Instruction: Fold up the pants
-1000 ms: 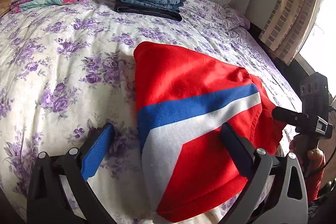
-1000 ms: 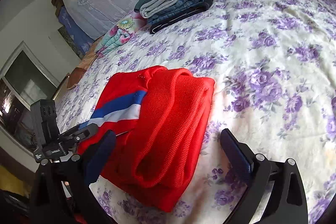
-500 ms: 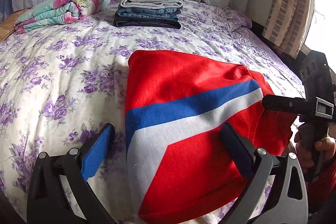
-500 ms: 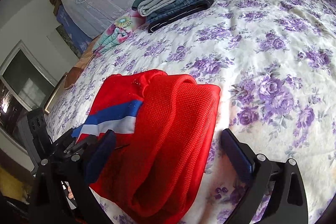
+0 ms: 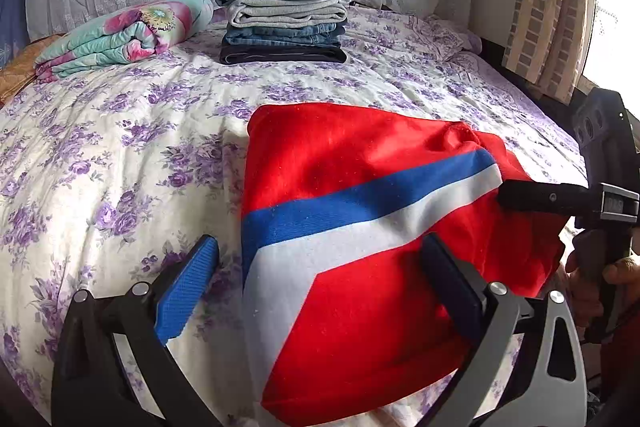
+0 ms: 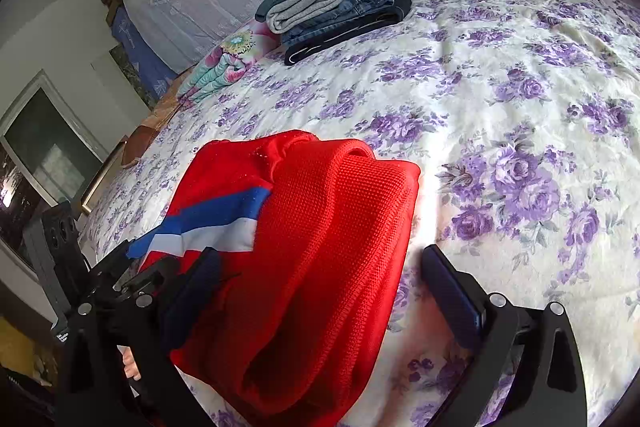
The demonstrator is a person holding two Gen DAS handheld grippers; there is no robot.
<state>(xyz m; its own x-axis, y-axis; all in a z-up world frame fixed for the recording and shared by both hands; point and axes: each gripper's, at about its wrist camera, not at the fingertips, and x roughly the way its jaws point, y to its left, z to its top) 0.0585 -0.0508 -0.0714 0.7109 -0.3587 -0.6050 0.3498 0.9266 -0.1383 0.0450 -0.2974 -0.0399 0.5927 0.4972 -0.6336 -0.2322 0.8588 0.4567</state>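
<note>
Pants (image 5: 360, 227), red with a blue-and-white stripe, lie folded near the bed's (image 5: 120, 147) front edge; both hand-held grippers, left (image 5: 320, 283) and right (image 6: 320, 287), hover released, likely poised to carry them to the stack (image 5: 284, 11)

Left gripper (image 5: 320, 279): black frame arms, silver round screws at the pivots, grey outer plates with triangular cut-outs, fingers (image 5: 186, 287) faced with ribbed blue pads. Right gripper (image 6: 320, 291): same black frame, silver screws, dark blue ribbed pads. Seen from the left wrist: black handle, grey block with small lettering, boxy black camera housing with round sockets, red sleeve (image 5: 624, 351).
</note>
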